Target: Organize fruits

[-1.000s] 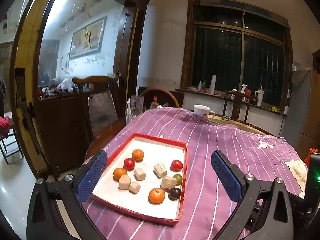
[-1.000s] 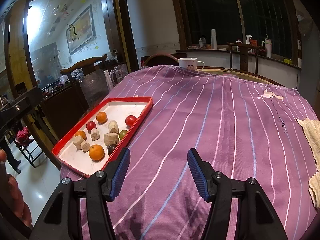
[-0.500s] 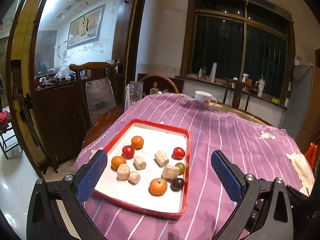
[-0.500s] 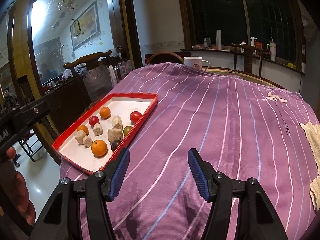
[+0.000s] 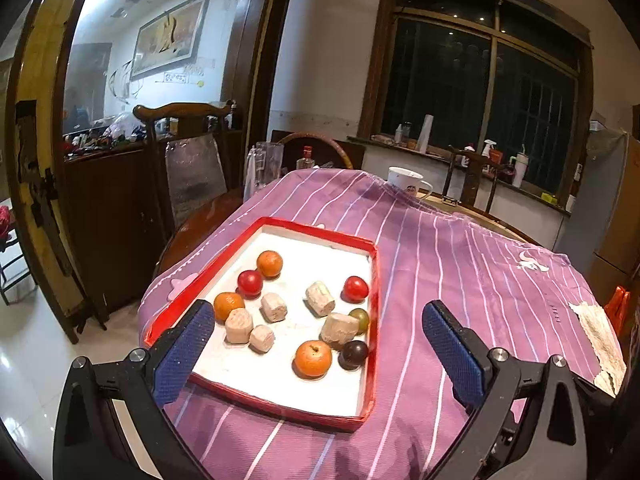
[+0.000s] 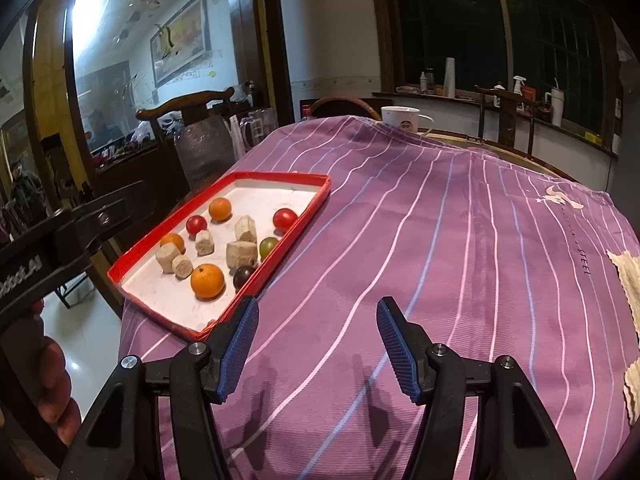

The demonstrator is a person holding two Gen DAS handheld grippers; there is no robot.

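1. Fruit lies loose in a red-rimmed tray (image 5: 372, 320) in the left wrist view, on a purple striped cloth (image 5: 460, 272) near the table's left edge.
2. The left gripper (image 5: 316, 344) hangs above the tray's near end with its jaws spread wide and nothing between them; one blue pad overlaps the tray's left rim, the other is over the cloth to the right of the tray.
3. Inside the tray, the nearest orange (image 5: 313, 358) sits just beside a dark plum (image 5: 353, 354). A green fruit (image 5: 359, 319) touches a pale cut chunk (image 5: 339, 329) by the right wall.
4. Farther back are two red tomatoes (image 5: 250, 283), one on the left and one by the right wall, and two more oranges (image 5: 269, 264) along the left side. Other pale chunks lie scattered between them.
5. A white mug (image 5: 406, 182) stands at the far edge of the table.
6. In the right wrist view, the right gripper (image 6: 318, 338) is over bare cloth (image 6: 440, 240), jaws apart and empty, with the tray (image 6: 280, 256) off to its left.
7. Its left finger (image 6: 238, 346) overlaps the tray's near right corner in this view.
8. The nearest orange (image 6: 207, 280) and dark plum (image 6: 243, 277) sit close to that corner.
9. A beige cloth (image 6: 628, 280) lies at the right edge of the table.
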